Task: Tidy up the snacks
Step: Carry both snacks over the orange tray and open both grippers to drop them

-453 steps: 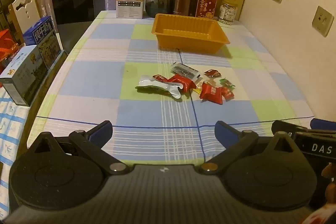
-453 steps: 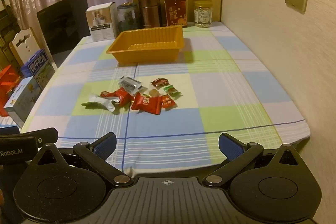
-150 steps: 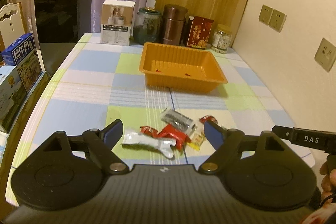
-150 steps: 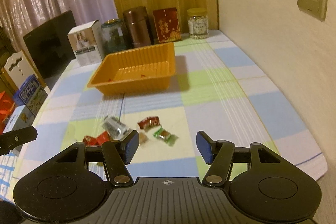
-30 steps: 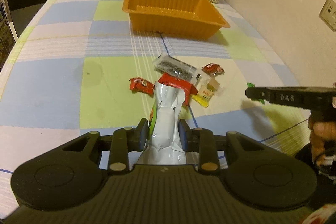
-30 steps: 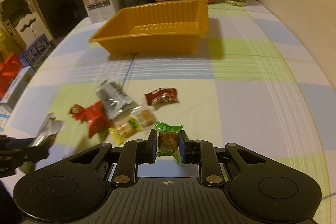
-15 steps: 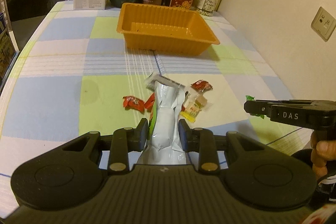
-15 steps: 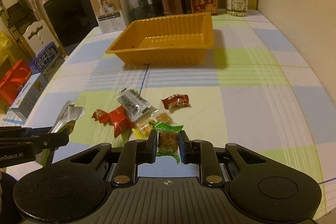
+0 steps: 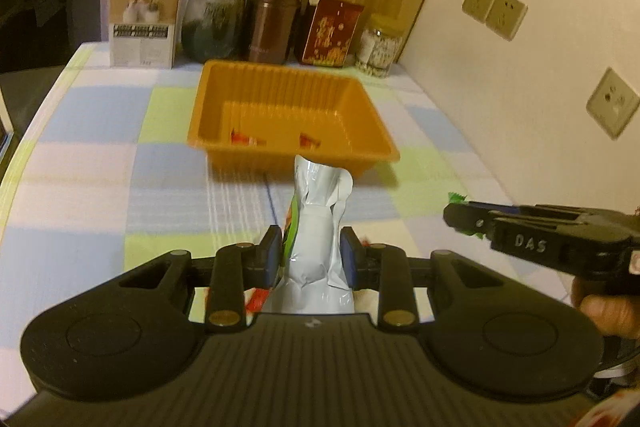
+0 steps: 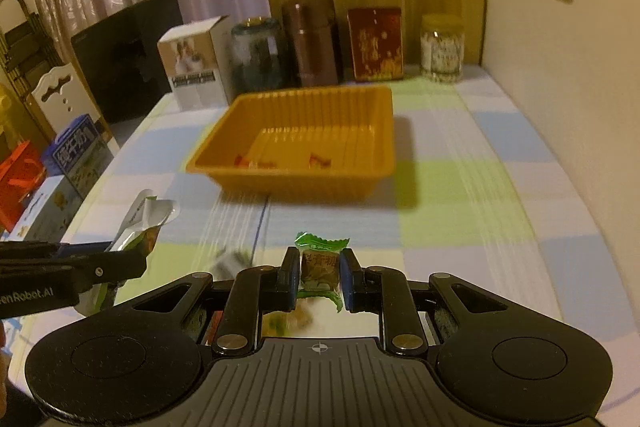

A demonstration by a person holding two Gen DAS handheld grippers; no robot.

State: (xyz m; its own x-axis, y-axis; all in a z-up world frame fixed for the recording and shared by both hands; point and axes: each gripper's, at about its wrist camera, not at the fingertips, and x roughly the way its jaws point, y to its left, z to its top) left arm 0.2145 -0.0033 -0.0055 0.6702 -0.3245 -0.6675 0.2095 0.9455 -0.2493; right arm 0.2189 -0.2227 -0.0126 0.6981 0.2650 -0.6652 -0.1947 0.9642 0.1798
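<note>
My left gripper (image 9: 312,251) is shut on a silver foil snack pouch (image 9: 318,227) that stands upright between its pads, above the checked tablecloth. My right gripper (image 10: 319,269) is shut on a small green-wrapped candy (image 10: 320,263). Ahead of both sits the orange tray (image 9: 208,103) (image 10: 384,131), with a few small red snacks (image 9: 242,138) (image 10: 320,159) on its floor. In the right wrist view the left gripper (image 10: 132,265) shows at the left with the pouch (image 10: 146,217) in it. The right gripper (image 9: 452,215) shows from the side in the left wrist view. Other loose snacks lie blurred under the grippers.
Behind the tray stand a white box (image 9: 146,15), a dark glass jar (image 9: 212,23), a brown canister (image 9: 274,17), a red tin (image 9: 332,31) and a clear jar (image 9: 380,45). The wall with sockets (image 9: 494,9) runs along the right. Milk cartons (image 10: 78,151) stand off the table's left edge.
Both grippers have risen with their snacks still held and moved toward the tray, which now looks nearer and is seen from higher. The loose snacks have slipped below the grippers.
</note>
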